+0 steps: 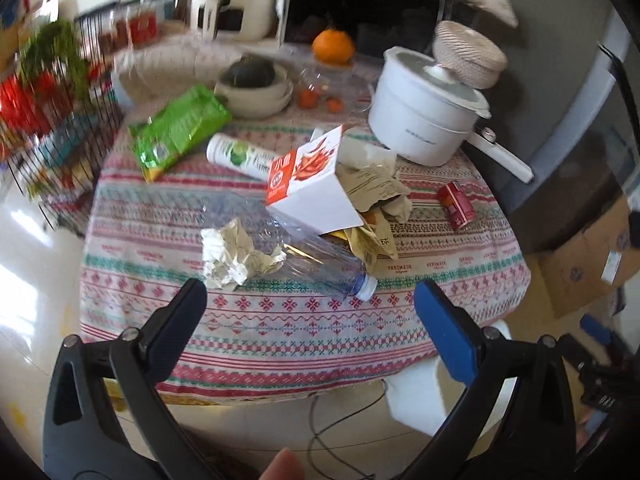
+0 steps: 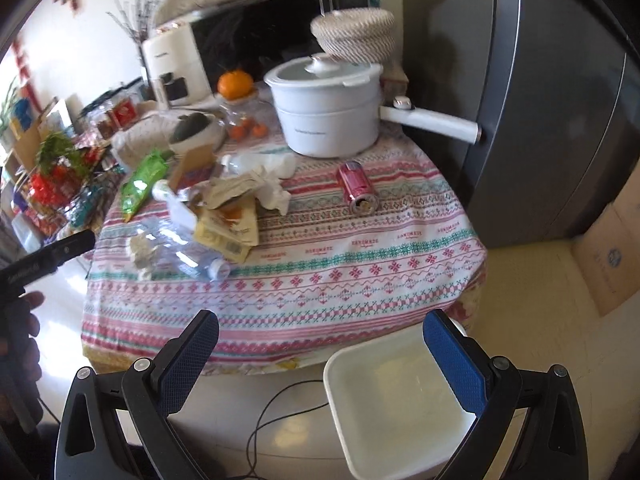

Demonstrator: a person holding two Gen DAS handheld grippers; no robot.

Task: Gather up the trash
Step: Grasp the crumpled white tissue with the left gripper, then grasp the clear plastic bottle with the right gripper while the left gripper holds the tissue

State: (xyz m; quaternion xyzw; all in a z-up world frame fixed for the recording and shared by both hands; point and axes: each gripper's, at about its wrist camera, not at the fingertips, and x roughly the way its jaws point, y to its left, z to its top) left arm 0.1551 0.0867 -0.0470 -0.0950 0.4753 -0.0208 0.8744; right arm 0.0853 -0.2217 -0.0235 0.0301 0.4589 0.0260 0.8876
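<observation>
Trash (image 1: 240, 256) all lies on the tabletop (image 1: 280, 320): crumpled paper, plastic bottle (image 1: 320, 260), can (image 2: 357, 191). Both my grippers' fingers (image 1: 176, 320) (image 2: 452, 356) hang spread, empty; white bin (image 2: 384, 384) below looks empty.

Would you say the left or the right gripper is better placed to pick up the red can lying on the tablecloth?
Right, probably. The red can lies apart from the pile, ahead of the open right gripper, with the white bin just below it. The open left gripper faces the plastic bottle instead.
</observation>
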